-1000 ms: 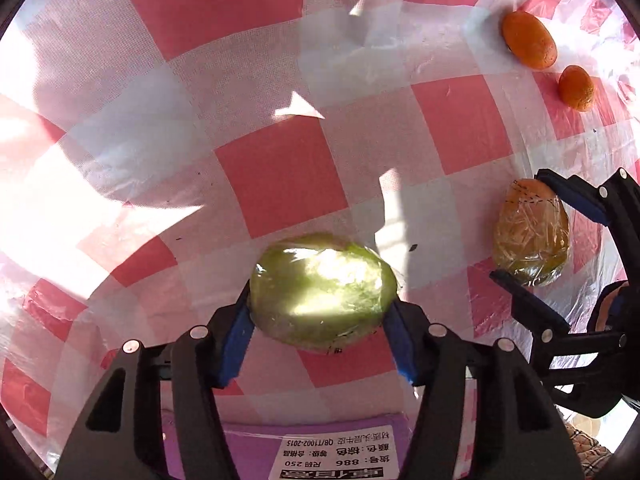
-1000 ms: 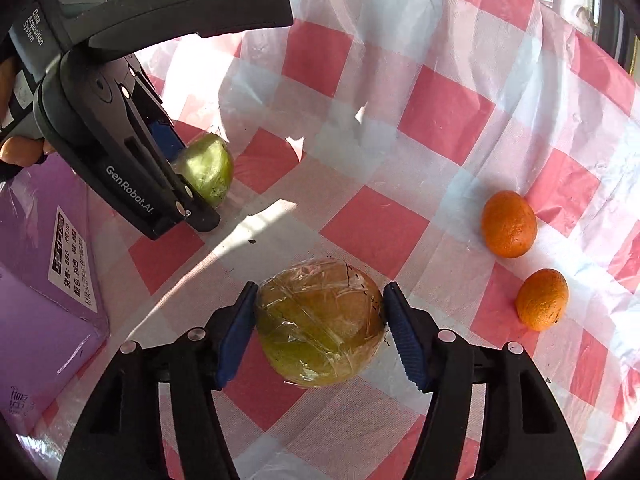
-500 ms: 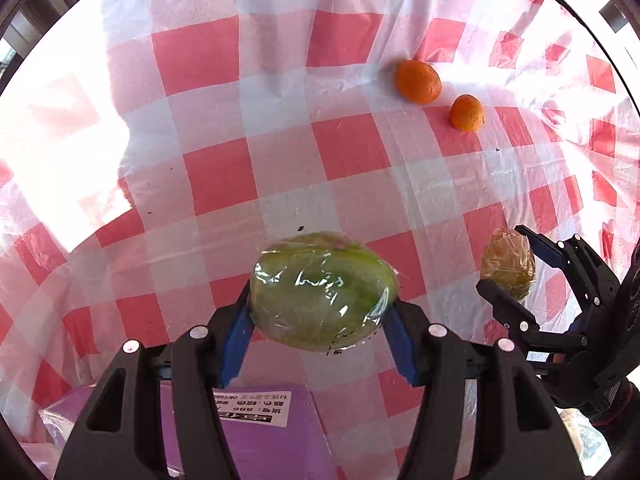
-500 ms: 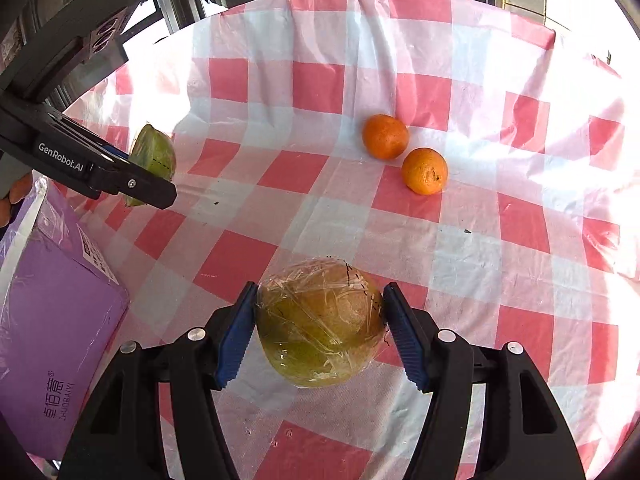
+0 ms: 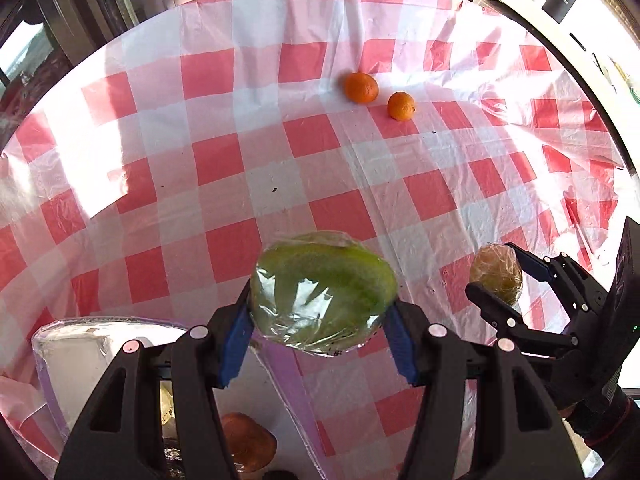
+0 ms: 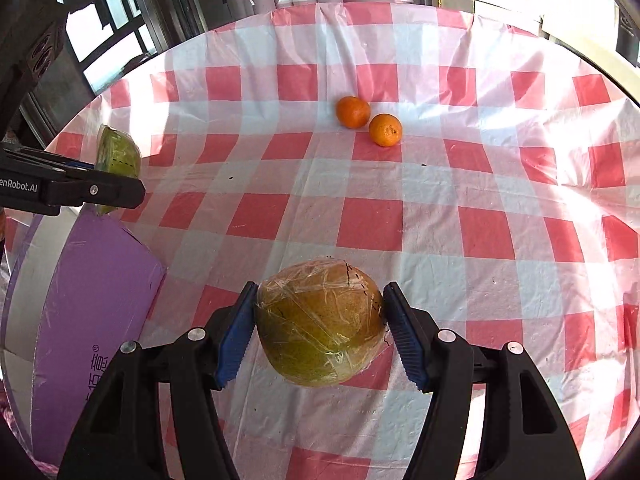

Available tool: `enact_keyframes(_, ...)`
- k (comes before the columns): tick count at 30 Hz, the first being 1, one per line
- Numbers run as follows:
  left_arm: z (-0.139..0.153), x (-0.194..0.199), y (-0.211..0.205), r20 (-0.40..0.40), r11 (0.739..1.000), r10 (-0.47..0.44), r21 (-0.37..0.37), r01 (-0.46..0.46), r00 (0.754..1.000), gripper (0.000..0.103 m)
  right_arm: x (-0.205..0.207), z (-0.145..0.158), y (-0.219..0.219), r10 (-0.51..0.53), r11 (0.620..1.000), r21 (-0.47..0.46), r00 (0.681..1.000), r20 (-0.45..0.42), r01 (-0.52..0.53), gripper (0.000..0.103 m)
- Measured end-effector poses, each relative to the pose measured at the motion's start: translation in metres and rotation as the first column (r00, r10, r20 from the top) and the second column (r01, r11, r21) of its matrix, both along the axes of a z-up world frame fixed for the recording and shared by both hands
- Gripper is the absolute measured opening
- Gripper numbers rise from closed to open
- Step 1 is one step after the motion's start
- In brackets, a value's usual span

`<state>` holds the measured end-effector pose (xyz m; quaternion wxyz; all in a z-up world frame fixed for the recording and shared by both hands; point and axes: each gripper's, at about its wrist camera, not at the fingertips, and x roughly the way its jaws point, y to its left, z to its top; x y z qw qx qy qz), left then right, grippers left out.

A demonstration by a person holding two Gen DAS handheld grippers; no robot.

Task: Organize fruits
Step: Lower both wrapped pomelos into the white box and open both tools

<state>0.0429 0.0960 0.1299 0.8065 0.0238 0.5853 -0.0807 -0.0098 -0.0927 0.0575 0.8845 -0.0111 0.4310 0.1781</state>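
Note:
My left gripper (image 5: 320,308) is shut on a green fruit wrapped in clear film (image 5: 322,286), held above the red-and-white checked tablecloth (image 5: 224,152). My right gripper (image 6: 320,320) is shut on a yellow-brown fruit wrapped in film (image 6: 320,320), also lifted off the cloth. In the left wrist view the right gripper (image 5: 500,276) shows at the right with its wrapped fruit (image 5: 494,274). In the right wrist view the left gripper (image 6: 108,172) and green fruit (image 6: 118,156) show at the left edge. Two oranges (image 6: 353,112) (image 6: 385,130) lie side by side at the far middle of the table.
A purple box (image 6: 80,300) lies on the table's near left; in the left wrist view its open inside (image 5: 132,360) holds a brownish fruit (image 5: 248,446). Windows and dark frames stand beyond the far table edge (image 6: 360,6).
Both grippers rose from the cloth with their wrapped fruits and drew back; the views tilted up to take in the whole table. The purple box came under the left gripper.

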Motion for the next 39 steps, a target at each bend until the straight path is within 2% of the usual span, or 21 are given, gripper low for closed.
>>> enact_keyframes(5,0.024,-0.037,0.022,0.052,1.0,-0.008,0.008,0.007,0.999,0.059,-0.027,0.03,0.022,0.001,1.0,0.015,0.999,0.048,-0.002,0.062)
enact_keyframes(10,0.031,-0.079,0.063,0.062,1.0,0.015,0.019,-0.016,0.998,0.059,-0.051,0.055,0.062,0.061,0.998,0.01,0.993,0.104,-0.062,0.063)
enact_keyframes(17,0.007,-0.136,0.12,-0.009,0.997,0.068,0.044,-0.067,0.998,0.059,-0.08,0.068,0.127,0.179,0.984,-0.006,0.974,0.137,-0.18,0.063)
enact_keyframes(23,-0.015,-0.175,0.153,-0.061,0.994,0.11,0.036,-0.107,0.992,0.059,-0.098,0.067,0.182,0.303,0.953,-0.063,0.942,0.142,-0.297,0.063)
enact_keyframes(30,-0.046,-0.209,0.167,-0.135,0.994,0.11,0.035,-0.106,0.985,0.059,-0.098,0.051,0.235,0.421,0.898,-0.176,0.904,0.074,-0.404,0.062)
enact_keyframes(39,-0.083,-0.231,0.168,-0.233,0.997,0.075,0.052,-0.064,0.97,0.059,-0.068,0.019,0.286,0.44,0.855,-0.26,0.893,-0.096,-0.449,0.063)
